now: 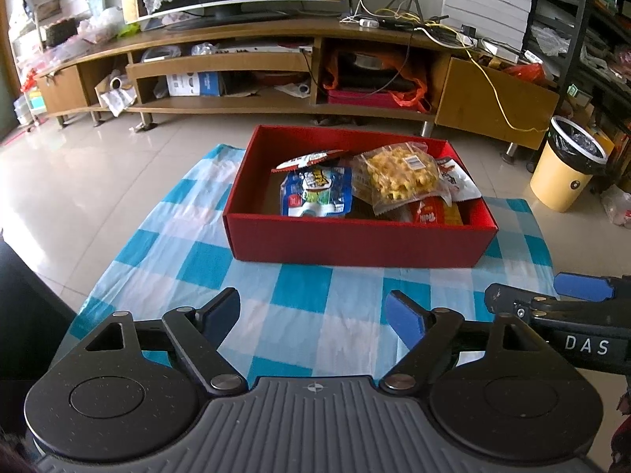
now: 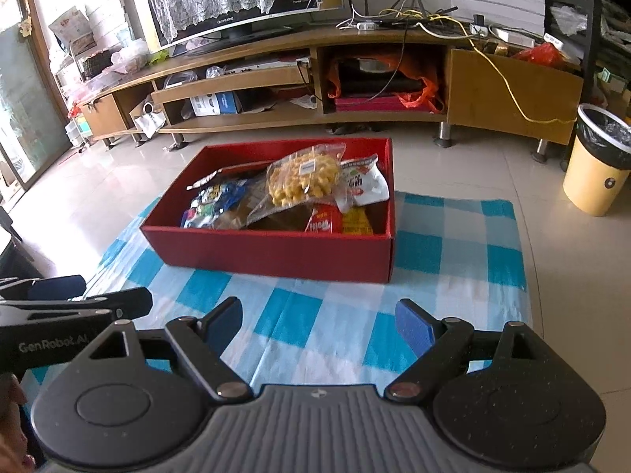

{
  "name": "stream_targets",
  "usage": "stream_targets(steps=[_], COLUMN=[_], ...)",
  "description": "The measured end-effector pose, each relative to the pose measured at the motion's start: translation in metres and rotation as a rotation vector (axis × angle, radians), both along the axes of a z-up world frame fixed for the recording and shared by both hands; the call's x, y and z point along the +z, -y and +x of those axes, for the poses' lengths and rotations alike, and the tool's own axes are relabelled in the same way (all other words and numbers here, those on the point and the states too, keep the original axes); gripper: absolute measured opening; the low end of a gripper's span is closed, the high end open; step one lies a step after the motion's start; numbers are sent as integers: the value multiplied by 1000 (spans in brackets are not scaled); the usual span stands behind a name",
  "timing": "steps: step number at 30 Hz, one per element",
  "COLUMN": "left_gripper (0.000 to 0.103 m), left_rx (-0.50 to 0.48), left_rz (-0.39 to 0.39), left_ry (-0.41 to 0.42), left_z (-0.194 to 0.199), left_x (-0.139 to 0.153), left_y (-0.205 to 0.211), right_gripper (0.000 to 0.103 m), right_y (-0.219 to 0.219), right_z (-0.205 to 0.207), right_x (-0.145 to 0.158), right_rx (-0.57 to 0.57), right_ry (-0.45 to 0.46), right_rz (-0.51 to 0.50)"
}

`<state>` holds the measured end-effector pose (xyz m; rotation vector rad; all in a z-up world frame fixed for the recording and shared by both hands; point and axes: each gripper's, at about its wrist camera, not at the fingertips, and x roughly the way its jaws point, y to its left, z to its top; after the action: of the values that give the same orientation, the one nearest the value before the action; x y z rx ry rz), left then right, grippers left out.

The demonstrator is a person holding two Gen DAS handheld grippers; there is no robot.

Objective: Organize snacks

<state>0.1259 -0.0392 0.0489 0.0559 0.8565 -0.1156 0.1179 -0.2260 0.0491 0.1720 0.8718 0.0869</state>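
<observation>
A red cardboard box [image 1: 355,242] [image 2: 276,248] stands on a blue-and-white checked cloth [image 1: 307,295] [image 2: 315,315]. It holds several snack packs: a clear bag of yellow puffs [image 1: 400,175] [image 2: 301,177], a blue pack [image 1: 317,193] [image 2: 215,199], a white-and-red pack [image 1: 457,181] [image 2: 364,181] and a red-and-yellow pack [image 1: 434,213] [image 2: 339,220]. My left gripper [image 1: 315,313] is open and empty above the cloth, short of the box. My right gripper [image 2: 319,321] is open and empty too, beside the left one, and shows in the left wrist view [image 1: 552,303].
A long wooden TV stand [image 1: 276,67] [image 2: 315,75] with a monitor, cables and clutter runs along the back. A yellow waste bin [image 1: 568,165] [image 2: 599,161] stands at the right. Shiny tile floor [image 1: 98,181] surrounds the cloth.
</observation>
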Motion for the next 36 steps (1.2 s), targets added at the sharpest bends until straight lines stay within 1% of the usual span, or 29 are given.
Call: stream_targets(steps=[7,20,23,24,29,32,36], left_gripper=[87,89,91,93,95,96,99], left_rx=[-8,6,2,2,2,5,9], left_rz=[4,15,18,18,22,17,16], left_ry=[-8,-35,-38,-39,-36,-34,-29], left_z=[-21,-40,-44,-45,-49,-51,-53], left_x=[-2,-10,-11,-12,-12,-12,-11], left_y=[-2,-9,-8,-8,-9,-9,-10], right_gripper=[85,85,86,86,86,89,89], right_y=[-6,-11,-14,-15,-15,-14,-11], right_z=[-20,-46,-50,-51,-55,-57,-57], right_x=[-1,-4,-5,-5,-7,-7,-7], right_rx=[15,19,28,30,32,27,11], right_ry=[-3,-16,-18,-19,-22,-23,-22], right_rz=[8,20,19,20,23,27,16])
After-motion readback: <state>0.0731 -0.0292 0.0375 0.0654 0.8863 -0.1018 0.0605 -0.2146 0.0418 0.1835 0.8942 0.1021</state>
